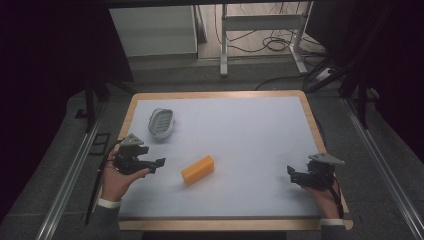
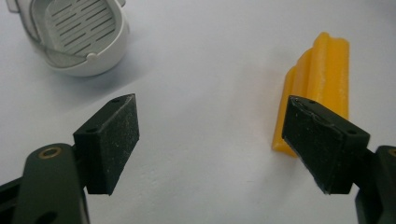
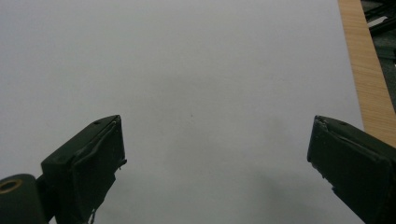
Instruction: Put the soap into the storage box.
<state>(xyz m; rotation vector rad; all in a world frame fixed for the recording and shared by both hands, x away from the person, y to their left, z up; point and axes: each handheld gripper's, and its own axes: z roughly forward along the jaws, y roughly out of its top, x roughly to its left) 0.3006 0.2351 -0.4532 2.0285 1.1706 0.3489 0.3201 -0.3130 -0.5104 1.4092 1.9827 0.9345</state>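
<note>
the left gripper (image 1: 152, 165) is held wide and empty; just to its right the yellow block (image 1: 198, 170) is laid on the white table top (image 1: 250, 130), its long axis slanting near-left to far-right. the right gripper (image 1: 295, 176), also wide and empty, is kept well apart.

Left tongs (image 1: 159, 163) and right tongs (image 1: 291, 173) hover (both gaping wide).
</note>
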